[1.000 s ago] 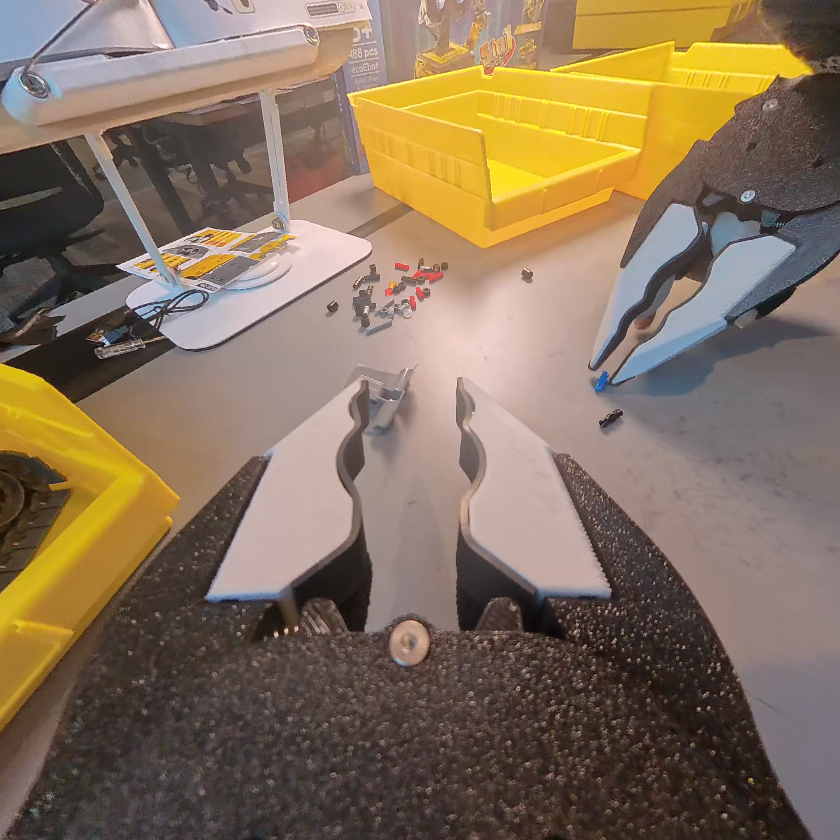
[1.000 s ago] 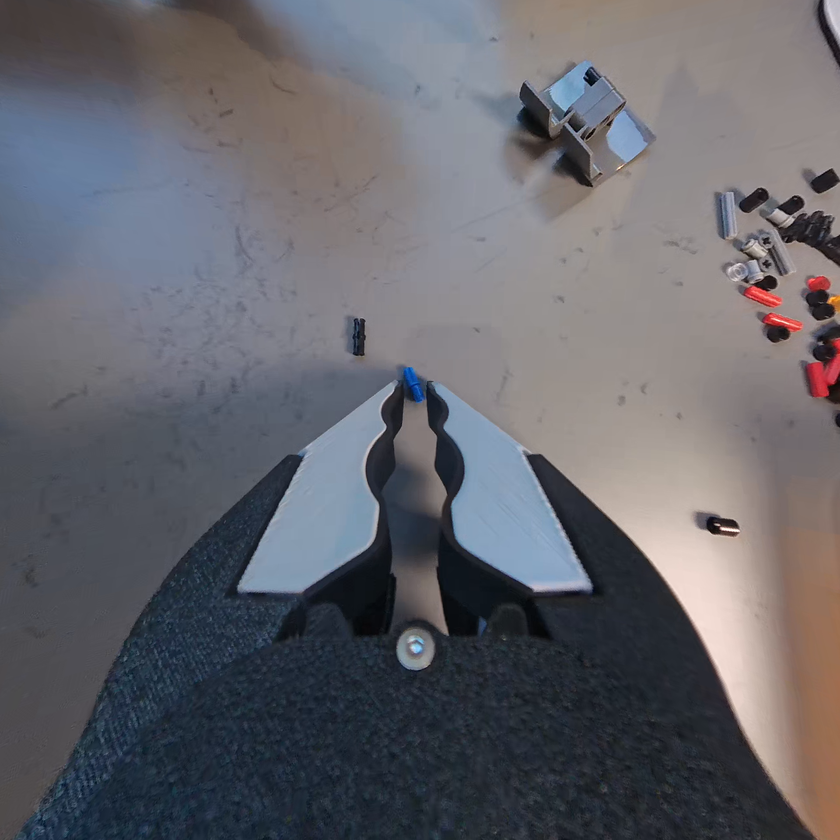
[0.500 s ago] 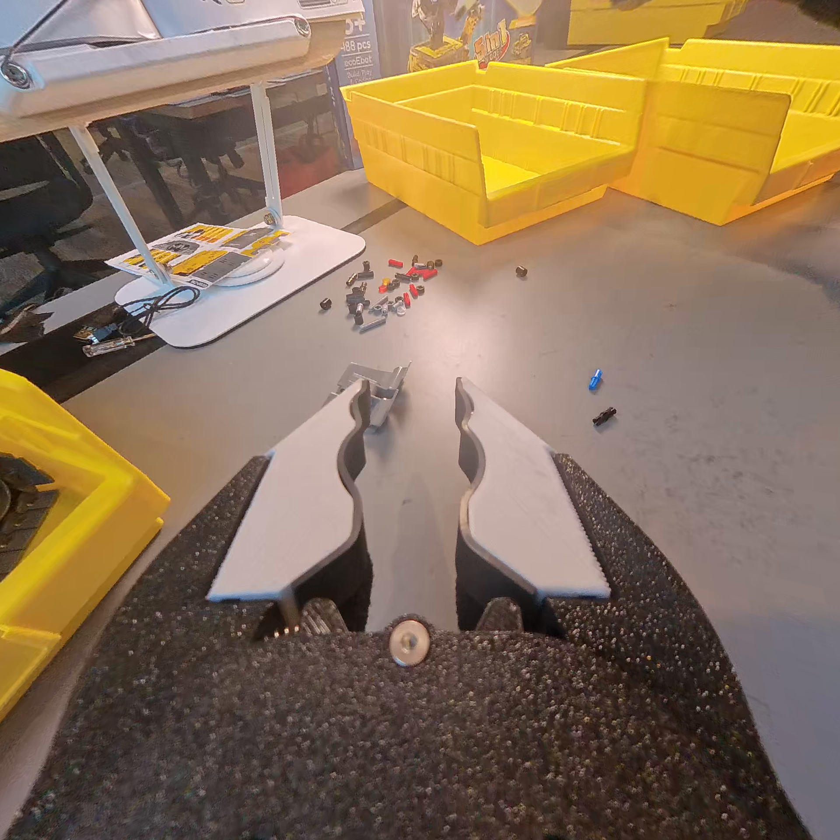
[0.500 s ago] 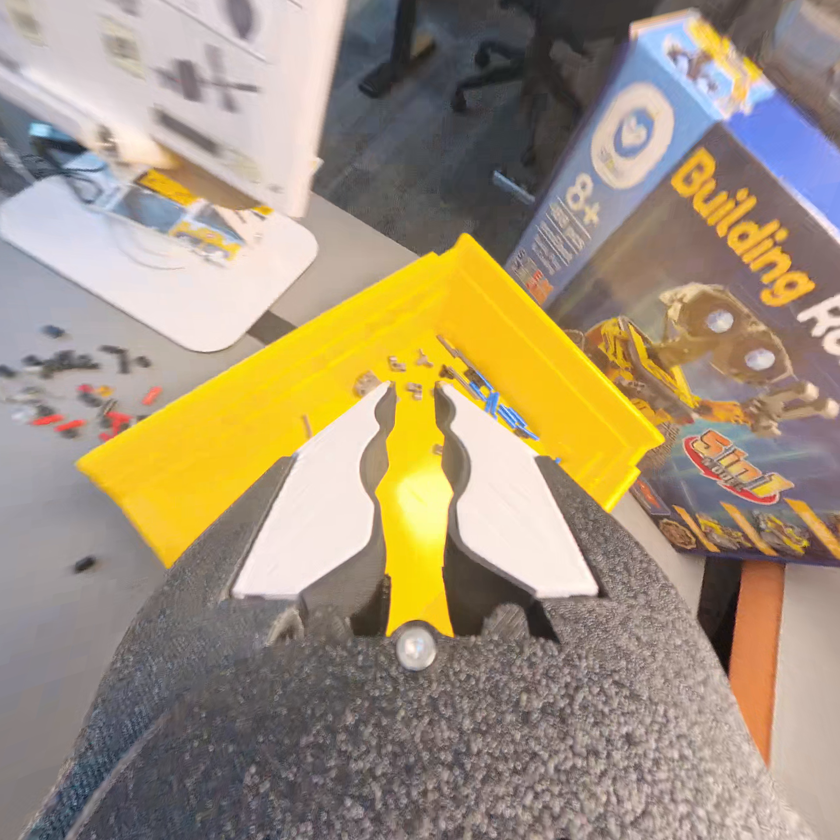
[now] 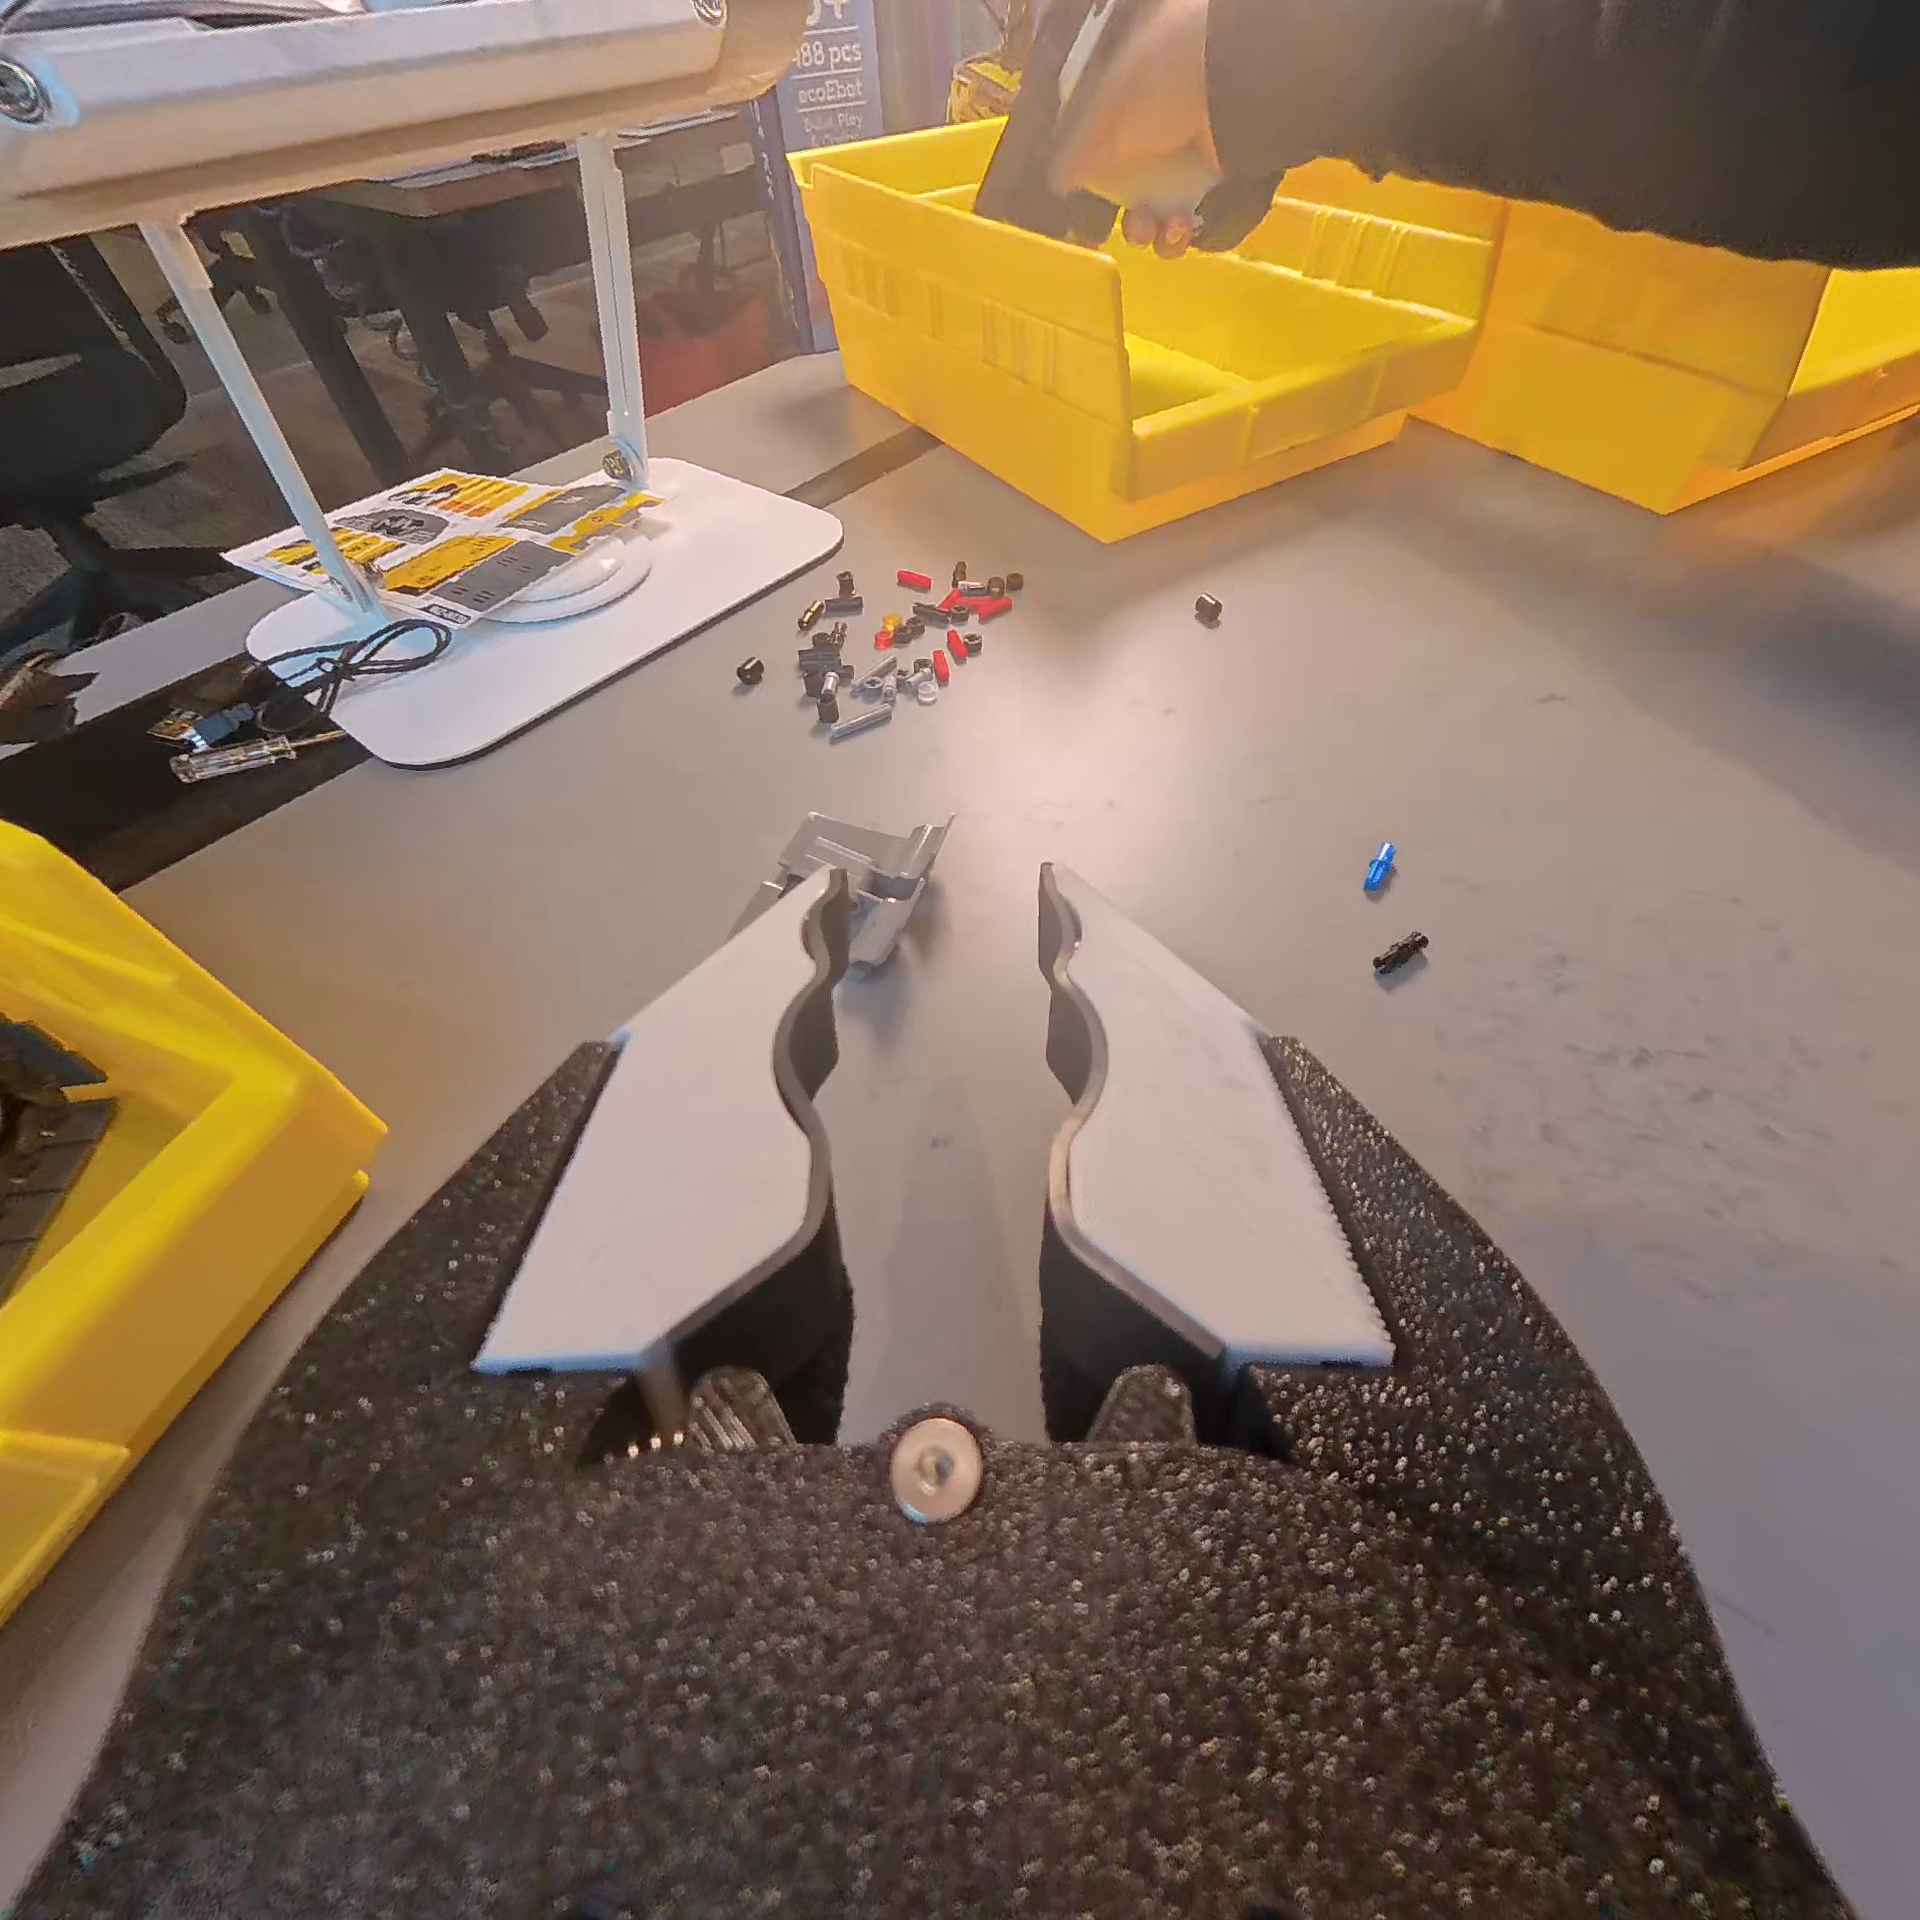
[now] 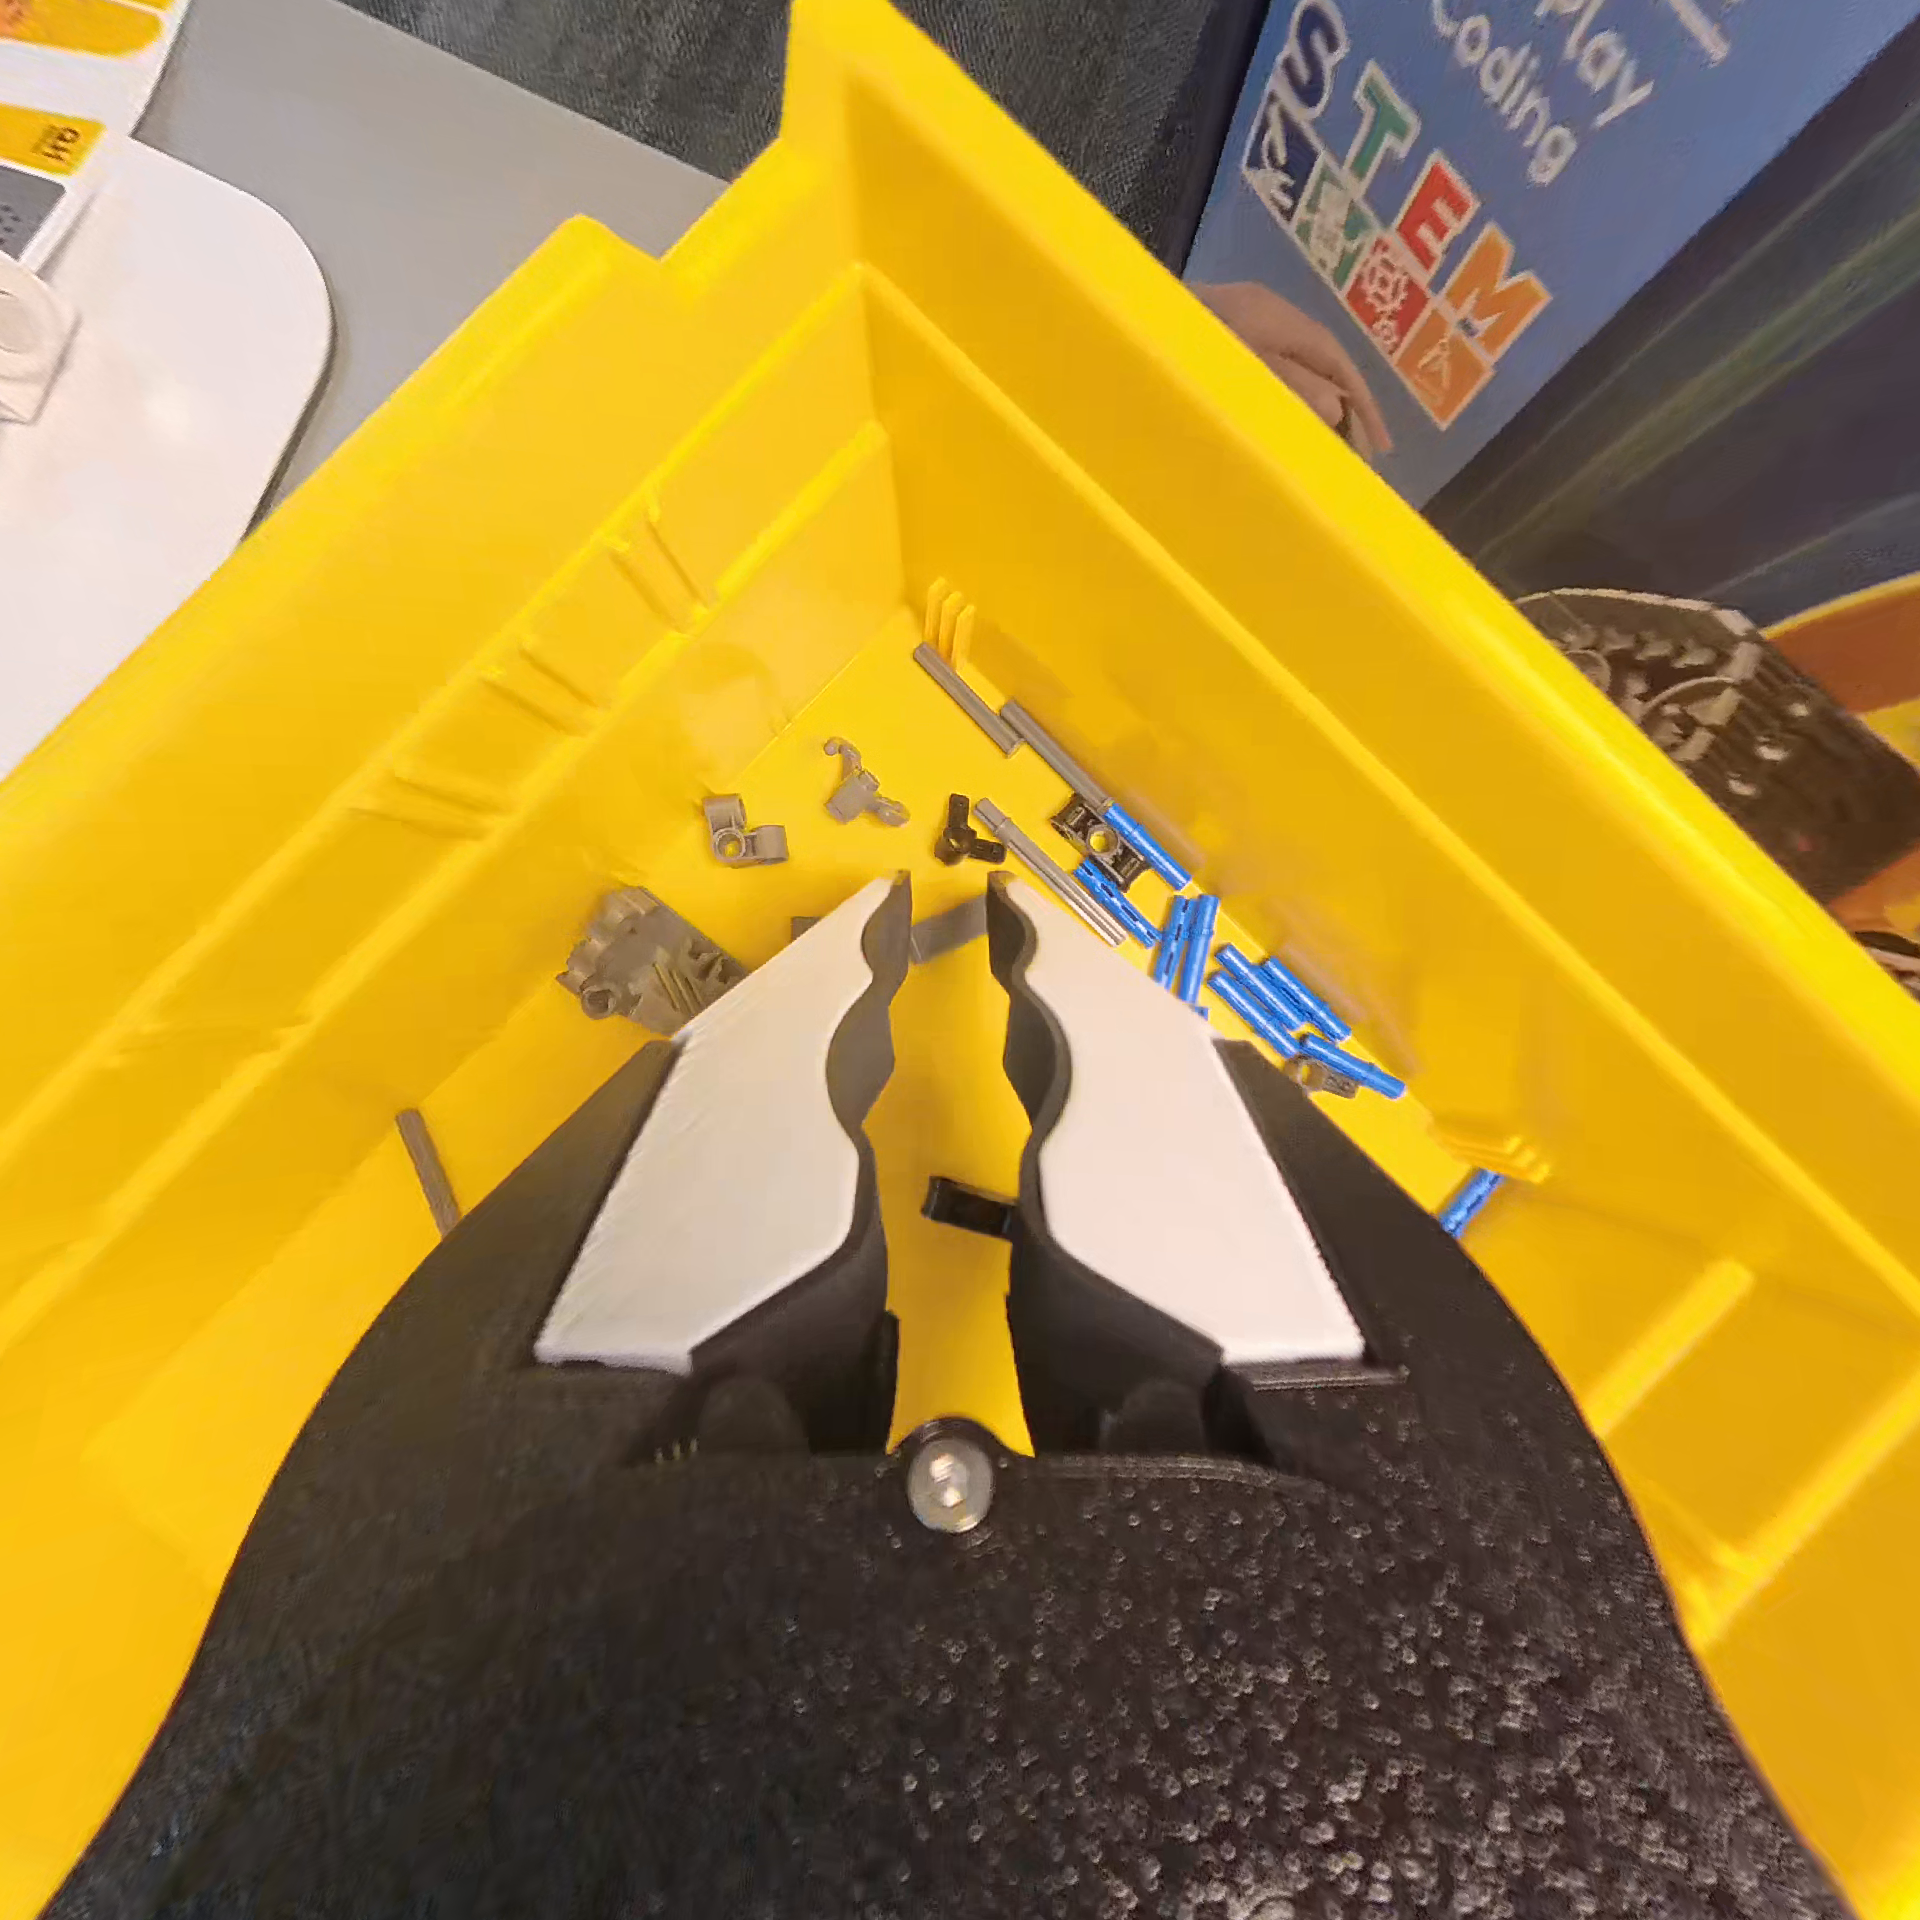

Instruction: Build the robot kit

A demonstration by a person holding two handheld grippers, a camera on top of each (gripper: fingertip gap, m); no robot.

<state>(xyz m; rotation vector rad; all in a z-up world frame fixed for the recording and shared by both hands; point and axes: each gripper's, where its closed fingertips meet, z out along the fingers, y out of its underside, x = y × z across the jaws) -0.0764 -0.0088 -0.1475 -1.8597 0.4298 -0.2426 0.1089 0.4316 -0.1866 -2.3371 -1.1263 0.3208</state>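
Observation:
My left gripper [image 5: 937, 873] is open and empty, low over the grey table. A small grey brick assembly [image 5: 873, 883] lies just by its left fingertip. A blue pin [image 5: 1379, 868] and a black pin [image 5: 1400, 951] lie on the table to its right. My right gripper [image 6: 948, 883] is inside a yellow bin [image 6: 1091, 436], its jaws a little apart with nothing between them. Below its tips lie blue pins [image 6: 1236, 966], grey axles [image 6: 1039, 727], small grey connectors [image 6: 743, 836] and a black piece [image 6: 966, 1205]. A person's hand [image 5: 1143, 156] holds that gripper over the bin [image 5: 987, 301].
A pile of small red, black and grey parts [image 5: 904, 644] lies on the table. A white stand base [image 5: 540, 644] with leaflets is at the left. Another yellow bin [image 5: 187, 1143] is at the near left, more bins [image 5: 1662, 343] at the far right, a toy box [image 6: 1558, 260] behind. My right fingertips sit around 50 cm from my left ones. The left gripper is farther from the black piece [image 6: 966, 1205], some 45 cm, than the right, some 7 cm. To the blue pin [image 5: 1379, 868]: left tips about 12 cm, right tips about 45 cm.
My right gripper left the blue pin on the table, swung up to the far yellow bin and came down inside it. My left gripper has hardly moved.

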